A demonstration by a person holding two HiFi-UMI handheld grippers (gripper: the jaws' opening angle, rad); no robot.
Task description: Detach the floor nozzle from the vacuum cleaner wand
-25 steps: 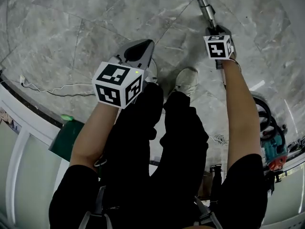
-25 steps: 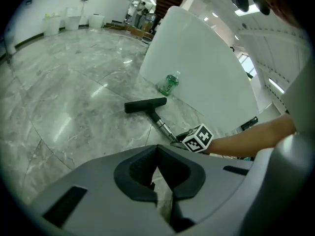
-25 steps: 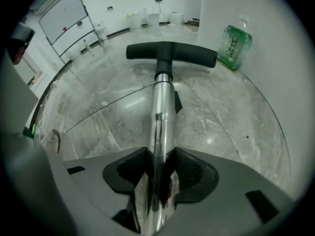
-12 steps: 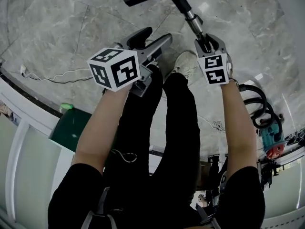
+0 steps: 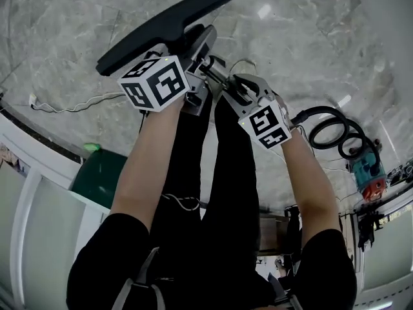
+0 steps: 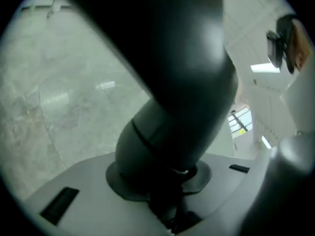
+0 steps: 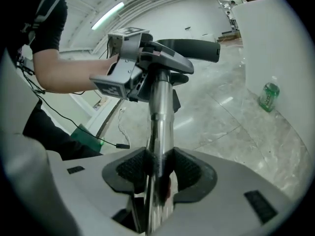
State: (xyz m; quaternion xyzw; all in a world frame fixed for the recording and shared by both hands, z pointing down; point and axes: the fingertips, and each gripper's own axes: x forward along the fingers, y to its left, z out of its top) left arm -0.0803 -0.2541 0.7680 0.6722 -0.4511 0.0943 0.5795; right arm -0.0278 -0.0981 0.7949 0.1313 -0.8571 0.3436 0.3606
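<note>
Person's black-trousered legs [image 5: 219,192] nearest, bare forearms reaching out over them. Right gripper [image 5: 227,82] clamped on the metal wand [image 7: 160,112], ribbed pads tight on both sides of the tube, jaws wide to fit it. Wand is lifted off the floor and runs up-left from the right gripper to the left gripper [image 5: 201,50], just beyond it. Left gripper's jaws are closing on the dark grey neck [image 6: 182,97] of the floor nozzle [image 5: 164,24]; the neck fills the gap and sits against the pads. Nozzle still joined to the wand, held in the air, and its long black head lies tilted across far left, above the left marker cube. Near left by the white wall base, dark green box [image 5: 97,176]. White cable [image 5: 71,103] lies on the grey marble floor [image 5: 290,18] at left. Right side: coiled black hose [image 5: 332,131] on the floor, teal and red vacuum cleaner body [image 5: 368,179] beside it. Green can [image 7: 268,96] stands by a white wall, well apart.
</note>
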